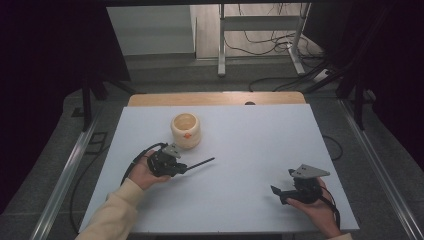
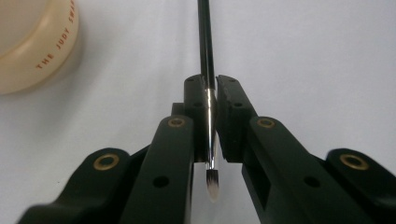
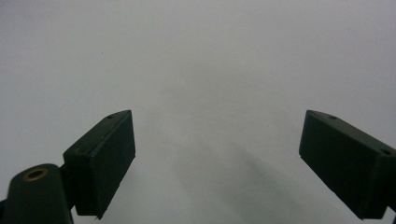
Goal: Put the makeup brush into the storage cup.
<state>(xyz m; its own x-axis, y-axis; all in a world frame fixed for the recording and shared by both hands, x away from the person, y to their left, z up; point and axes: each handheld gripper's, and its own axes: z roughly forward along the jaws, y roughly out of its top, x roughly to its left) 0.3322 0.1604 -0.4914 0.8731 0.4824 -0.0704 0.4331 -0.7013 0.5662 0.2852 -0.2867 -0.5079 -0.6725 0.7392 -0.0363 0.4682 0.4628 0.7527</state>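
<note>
My left gripper (image 1: 184, 169) is shut on a thin black paintbrush (image 1: 200, 163) just above the white table (image 1: 240, 145). In the left gripper view the brush (image 2: 206, 56) runs between the pads, its handle pointing away and its pale bristle tip toward the camera; the left gripper (image 2: 211, 84) clamps the metal ferrule. A cream round cup (image 1: 186, 130) with an orange mark stands just beyond the left hand; its rim with orange lettering, the cup (image 2: 32, 42), sits upper left. My right gripper (image 1: 276, 194) rests at the near right, open; in its own view the right gripper (image 3: 217, 158) has nothing between its fingers.
The table's wooden far edge (image 1: 215, 98) lies behind the cup. Metal rails (image 1: 65, 175) run along both sides of the table. Cables and a desk frame (image 1: 260, 30) are on the floor beyond. Black curtains hang at left and right.
</note>
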